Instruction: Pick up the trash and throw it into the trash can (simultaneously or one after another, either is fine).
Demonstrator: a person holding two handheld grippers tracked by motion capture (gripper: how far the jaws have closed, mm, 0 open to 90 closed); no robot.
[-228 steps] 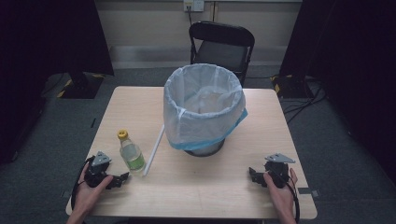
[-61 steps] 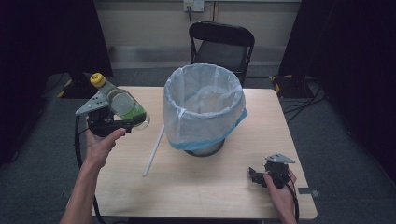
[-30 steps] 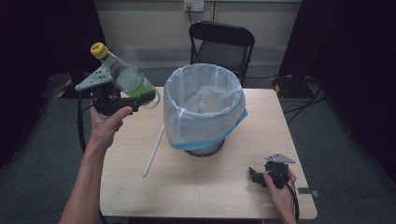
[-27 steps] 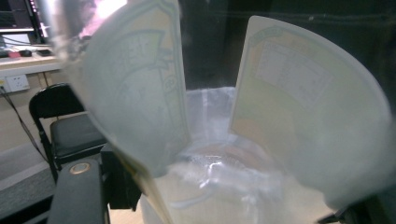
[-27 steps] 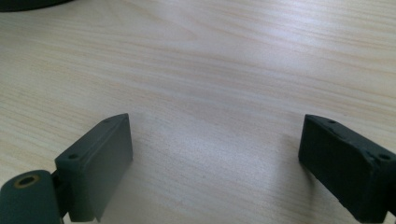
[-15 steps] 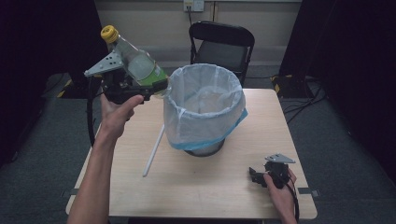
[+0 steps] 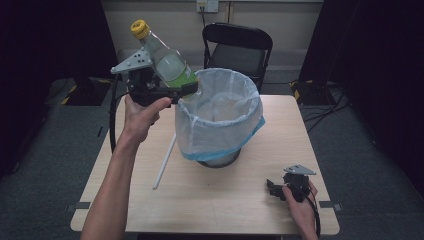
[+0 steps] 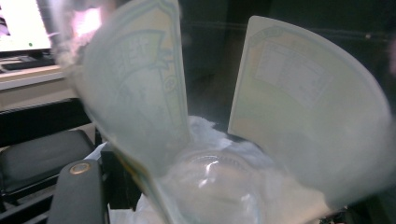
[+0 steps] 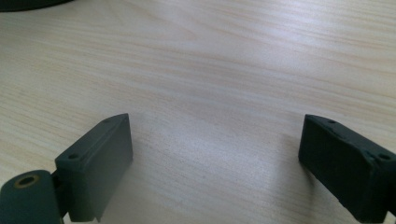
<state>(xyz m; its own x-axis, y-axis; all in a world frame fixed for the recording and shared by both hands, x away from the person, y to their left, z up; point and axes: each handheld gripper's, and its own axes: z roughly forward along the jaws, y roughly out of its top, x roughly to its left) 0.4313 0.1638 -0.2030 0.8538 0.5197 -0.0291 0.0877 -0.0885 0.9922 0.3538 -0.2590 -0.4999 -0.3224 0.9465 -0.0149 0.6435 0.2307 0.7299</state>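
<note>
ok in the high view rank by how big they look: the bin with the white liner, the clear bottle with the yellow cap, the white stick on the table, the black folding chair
1. Bin with white liner
2. Black folding chair, partly hidden and farther off, so unsure
3. Clear plastic bottle with yellow cap, raised nearer the camera
4. Thin white stick, about bottle length but far slimmer

— How many bottles are there?
— One clear plastic bottle (image 7: 167, 62) with a yellow cap.
— And bins?
— One bin (image 7: 220, 112), lined with one white bag.
— Anything lying on the worktop (image 7: 220, 200)?
— One white rod (image 7: 165, 161).
— Grippers?
— Two: the left gripper (image 7: 175, 90) and the right gripper (image 7: 272, 187), each with two black fingers.
— Chairs?
— One black folding chair (image 7: 237, 47)
</note>
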